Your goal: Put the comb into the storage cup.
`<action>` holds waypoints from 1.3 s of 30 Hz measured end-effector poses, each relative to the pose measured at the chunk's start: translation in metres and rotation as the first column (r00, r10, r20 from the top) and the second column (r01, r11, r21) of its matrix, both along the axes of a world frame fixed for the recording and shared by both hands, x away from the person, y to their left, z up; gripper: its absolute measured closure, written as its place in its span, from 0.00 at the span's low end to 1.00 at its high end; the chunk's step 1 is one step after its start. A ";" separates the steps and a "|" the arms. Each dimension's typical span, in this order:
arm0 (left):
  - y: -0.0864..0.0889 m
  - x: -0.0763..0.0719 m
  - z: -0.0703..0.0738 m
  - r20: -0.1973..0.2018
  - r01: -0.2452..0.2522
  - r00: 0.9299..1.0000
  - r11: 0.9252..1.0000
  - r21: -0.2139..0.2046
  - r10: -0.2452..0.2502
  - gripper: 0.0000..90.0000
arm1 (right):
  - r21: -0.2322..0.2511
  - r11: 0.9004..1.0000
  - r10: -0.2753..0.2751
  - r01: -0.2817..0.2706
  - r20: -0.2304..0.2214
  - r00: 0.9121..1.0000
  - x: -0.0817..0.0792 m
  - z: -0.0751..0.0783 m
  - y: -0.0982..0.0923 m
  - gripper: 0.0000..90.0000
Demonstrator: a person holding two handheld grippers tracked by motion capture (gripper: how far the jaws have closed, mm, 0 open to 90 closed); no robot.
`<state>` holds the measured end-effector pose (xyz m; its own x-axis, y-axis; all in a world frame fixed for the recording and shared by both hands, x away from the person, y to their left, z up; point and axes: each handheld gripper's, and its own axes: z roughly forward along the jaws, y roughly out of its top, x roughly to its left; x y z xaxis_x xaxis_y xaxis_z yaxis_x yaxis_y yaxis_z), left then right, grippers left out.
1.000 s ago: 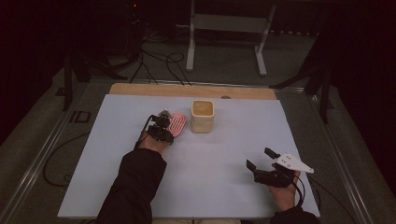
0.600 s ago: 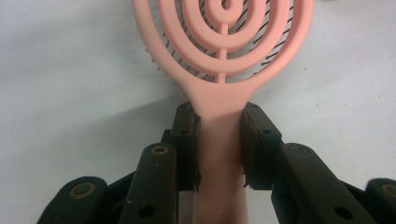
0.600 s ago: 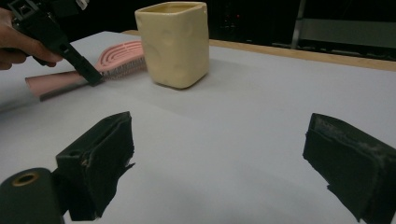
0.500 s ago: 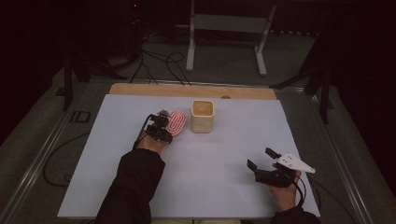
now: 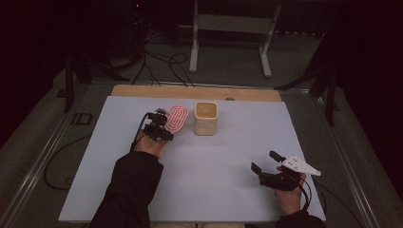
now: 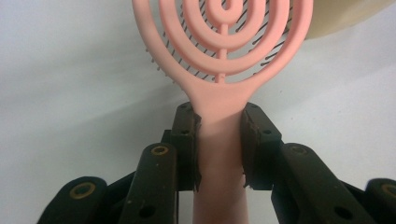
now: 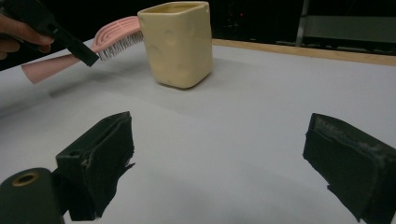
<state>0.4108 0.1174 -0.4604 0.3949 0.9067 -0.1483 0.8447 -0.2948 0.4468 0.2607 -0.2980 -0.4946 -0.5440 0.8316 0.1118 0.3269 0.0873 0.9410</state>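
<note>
Table (image 5: 228, 190) w/ pale grey top; cream cup (image 5: 206, 118) stands on it, centre-back.

The brush (image 6: 224, 56) looks like smooth pink plastic with a soft matt sheen, its fine dark bristles showing through the ribs. Beside it, the cup (image 7: 176, 42) has a pale cream, slightly dimpled surface, dull rather than glossy. The table (image 5: 228, 190) under the cup is covered in a smooth, matt light grey sheet, with a bare wood strip (image 5: 190, 91) along the edge beyond the cup. The left gripper (image 6: 219, 140) has black, rough-edged pads (image 6: 187, 140).
</note>
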 end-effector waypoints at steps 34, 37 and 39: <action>0.000 -0.032 0.039 0.301 0.111 0.948 0.994 -0.021 -0.099 0.78 | 0.051 0.998 0.025 -0.023 -0.037 0.999 0.003 0.001 0.001 0.09; -0.002 -0.033 0.039 0.317 0.113 0.944 0.993 -0.033 -0.097 0.78 | 0.049 0.998 0.034 -0.033 -0.029 0.999 0.002 0.005 0.002 0.09; -0.003 -0.034 0.040 0.327 0.121 0.939 0.992 -0.034 -0.103 0.78 | 0.052 0.998 0.038 -0.037 -0.028 0.999 0.003 0.008 0.003 0.09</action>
<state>0.3772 0.1148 -0.4206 0.5280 0.8482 -0.0417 0.6144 -0.3476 0.7083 0.2636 -0.2953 -0.4865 -0.5706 0.8033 0.1703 0.3512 0.0513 0.9349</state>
